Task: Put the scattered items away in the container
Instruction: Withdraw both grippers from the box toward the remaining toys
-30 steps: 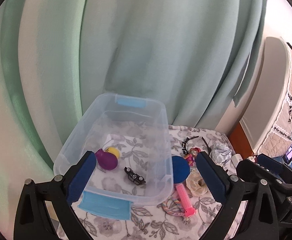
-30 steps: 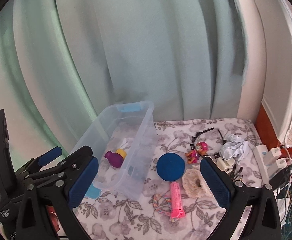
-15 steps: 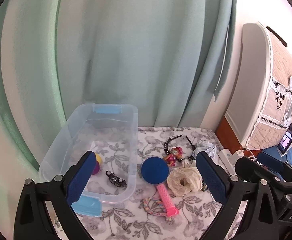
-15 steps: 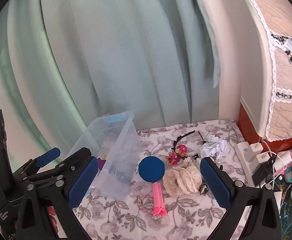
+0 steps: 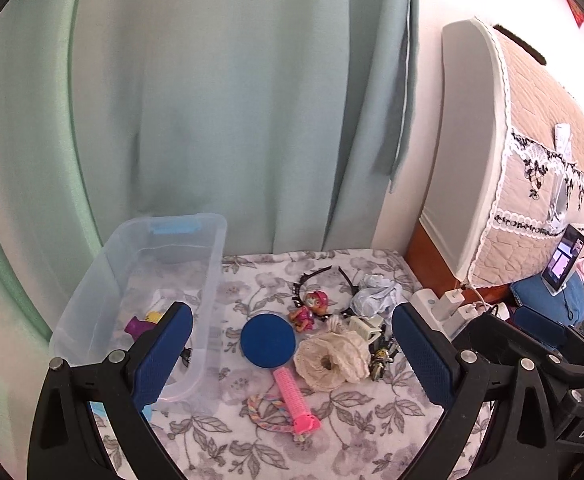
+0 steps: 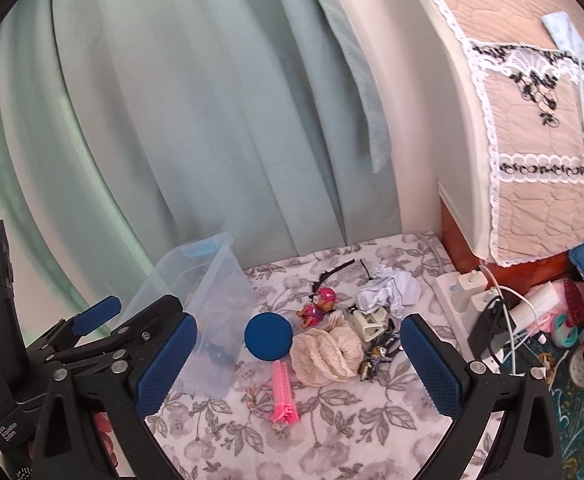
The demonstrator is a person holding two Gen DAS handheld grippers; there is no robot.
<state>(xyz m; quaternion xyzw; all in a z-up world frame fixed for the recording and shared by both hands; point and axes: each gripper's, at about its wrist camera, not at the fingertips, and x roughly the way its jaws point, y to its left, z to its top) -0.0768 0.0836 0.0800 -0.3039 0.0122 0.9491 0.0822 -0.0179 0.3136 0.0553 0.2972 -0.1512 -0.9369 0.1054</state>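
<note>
A clear plastic bin (image 5: 212, 280) stands at the left of the flowered cloth (image 5: 331, 440), with a purple and yellow toy (image 5: 142, 323) inside. To its right lie a blue disc (image 5: 268, 340), a pink hair roller (image 5: 292, 394), a braided tie (image 5: 262, 412), a cream scrunchie (image 5: 331, 360), a pink pup figure (image 5: 309, 308), a black headband (image 5: 315, 278) and a crumpled white wad (image 5: 375, 292). My left gripper (image 5: 292, 356) hangs open above them, holding nothing. My right gripper (image 6: 299, 364) is open and empty too, over the roller (image 6: 282, 388) and scrunchie (image 6: 323, 352).
A white clip (image 6: 367, 322) and a small black and yellow toy (image 6: 375, 354) lie right of the scrunchie. A power strip with chargers (image 6: 463, 300) lines the cloth's right edge. Green curtains (image 5: 232, 100) hang behind, and a padded headboard (image 6: 531, 120) rises at the right.
Both views have swung right and drawn back from the bin. The bin now sits at the left and the scattered items lie between the fingers. Both grippers stay open.
</note>
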